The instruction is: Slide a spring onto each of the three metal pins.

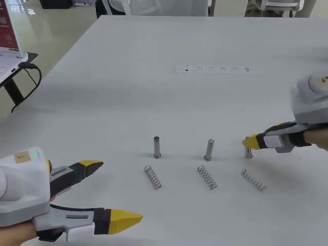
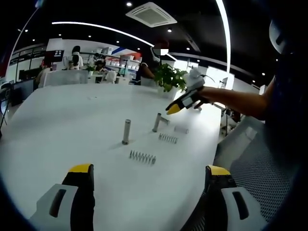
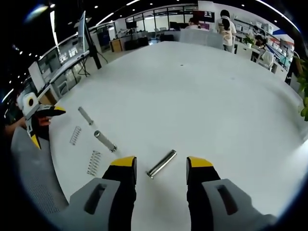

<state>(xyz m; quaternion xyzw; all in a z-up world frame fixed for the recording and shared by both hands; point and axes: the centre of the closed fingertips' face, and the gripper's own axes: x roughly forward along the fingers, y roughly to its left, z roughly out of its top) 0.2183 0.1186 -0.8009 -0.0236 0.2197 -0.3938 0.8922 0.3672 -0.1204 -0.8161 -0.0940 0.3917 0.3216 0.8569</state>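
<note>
Three metal pins stand upright in a row on the white table: left pin (image 1: 157, 147), middle pin (image 1: 209, 149), right pin (image 1: 249, 152). A spring lies in front of each: left spring (image 1: 152, 177), middle spring (image 1: 207, 177), right spring (image 1: 253, 180). My right gripper (image 1: 250, 141) is open at the right pin. In the right gripper view that pin (image 3: 161, 163) sits between the yellow fingertips (image 3: 124, 161), untouched. My left gripper (image 1: 115, 190) is open and holds nothing, low at the near left. From the left gripper view (image 2: 149, 169), the left pin (image 2: 126, 132) and left spring (image 2: 142, 157) lie ahead.
A flush socket strip (image 1: 212, 68) is set into the table further back. A laptop (image 1: 7, 51) on a stand is off the table's left edge. Chairs stand beyond the far edge. A potted plant (image 2: 168, 77) shows past the table.
</note>
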